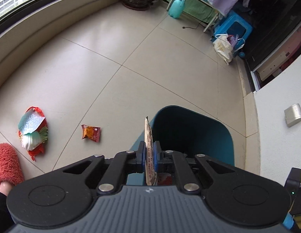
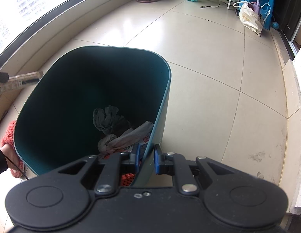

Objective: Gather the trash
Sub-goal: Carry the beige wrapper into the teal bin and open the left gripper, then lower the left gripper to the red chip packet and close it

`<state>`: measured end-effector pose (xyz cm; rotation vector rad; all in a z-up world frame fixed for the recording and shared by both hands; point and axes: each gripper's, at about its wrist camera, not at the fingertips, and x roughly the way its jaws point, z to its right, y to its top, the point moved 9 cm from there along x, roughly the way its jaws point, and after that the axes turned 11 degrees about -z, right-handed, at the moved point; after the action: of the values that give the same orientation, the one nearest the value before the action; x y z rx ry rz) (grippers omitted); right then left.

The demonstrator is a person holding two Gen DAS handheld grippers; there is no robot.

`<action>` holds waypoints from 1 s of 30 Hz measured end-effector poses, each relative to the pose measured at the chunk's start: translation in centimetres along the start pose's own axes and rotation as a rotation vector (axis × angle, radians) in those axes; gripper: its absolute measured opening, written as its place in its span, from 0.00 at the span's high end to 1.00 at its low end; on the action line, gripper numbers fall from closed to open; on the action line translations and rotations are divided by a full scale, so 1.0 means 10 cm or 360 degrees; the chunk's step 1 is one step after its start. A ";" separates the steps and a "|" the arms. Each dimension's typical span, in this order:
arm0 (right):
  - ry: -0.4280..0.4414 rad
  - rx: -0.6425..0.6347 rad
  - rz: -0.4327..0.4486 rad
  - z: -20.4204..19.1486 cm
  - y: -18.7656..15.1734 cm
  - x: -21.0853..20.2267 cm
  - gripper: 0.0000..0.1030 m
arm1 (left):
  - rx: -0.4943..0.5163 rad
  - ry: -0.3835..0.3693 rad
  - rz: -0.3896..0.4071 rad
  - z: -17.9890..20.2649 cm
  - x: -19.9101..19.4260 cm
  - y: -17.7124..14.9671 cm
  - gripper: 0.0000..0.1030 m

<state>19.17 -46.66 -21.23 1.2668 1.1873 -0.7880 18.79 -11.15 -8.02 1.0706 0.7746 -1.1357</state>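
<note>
1. Nearest the left lens: left gripper (image 1: 149,156), blue pads clamped on a flat tan wrapper (image 1: 149,143) with dark printed text.
2. Wrapper held edge-on, thin and stiff-looking, long axis running away from the camera, far tip raised over the near left rim of the bin (image 1: 191,134).
3. From the right wrist view, same wrapper (image 2: 24,80) seen at the far left, long axis nearly level, pointing toward the bin (image 2: 166,89), still outside it.
4. Right gripper (image 2: 146,159) closed on the bin's thin right wall, one pad inside, one outside.
5. Bin: teal plastic, smooth, rounded-rectangular mouth, tilted; inside, crumpled grey cloth (image 2: 119,134) and something red and netted.
6. On glossy beige floor tiles (image 1: 150,58), well left of the bin: a small crinkled orange-red snack packet (image 1: 91,133) and a larger red noodle bag (image 1: 33,133), silver lining torn open.
7. Fluffy red slipper (image 1: 6,164) on a foot, lower left.
</note>
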 end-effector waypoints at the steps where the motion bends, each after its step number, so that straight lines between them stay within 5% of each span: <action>1: 0.0000 0.0002 0.0000 0.00 0.00 0.00 0.87 | 0.0052 -0.0004 -0.0010 0.14 0.03 -0.02 0.93; 8: 0.0008 0.0000 0.0005 0.01 0.00 0.00 0.87 | 0.0306 0.0033 -0.0162 0.74 0.62 -0.24 0.93; 13: 0.0017 0.0000 0.0007 0.01 0.01 -0.01 0.87 | 0.0367 0.0176 -0.0246 0.72 1.05 -0.28 0.93; 22: 0.0025 -0.0003 0.0009 0.03 -0.01 -0.01 0.86 | 0.0380 0.0091 -0.0316 0.63 1.06 -0.40 0.92; 27: 0.0026 -0.0002 0.0009 0.03 -0.01 -0.01 0.86 | 0.0425 0.0062 -0.0224 0.59 0.76 -0.38 0.75; 30: 0.0027 -0.0001 0.0005 0.03 -0.01 -0.01 0.86 | 0.0429 0.0060 -0.0118 0.50 0.52 -0.29 0.43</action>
<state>19.09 -46.98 -21.25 1.2766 1.1988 -0.7760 17.30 -17.72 -11.87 1.2990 0.7084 -1.3124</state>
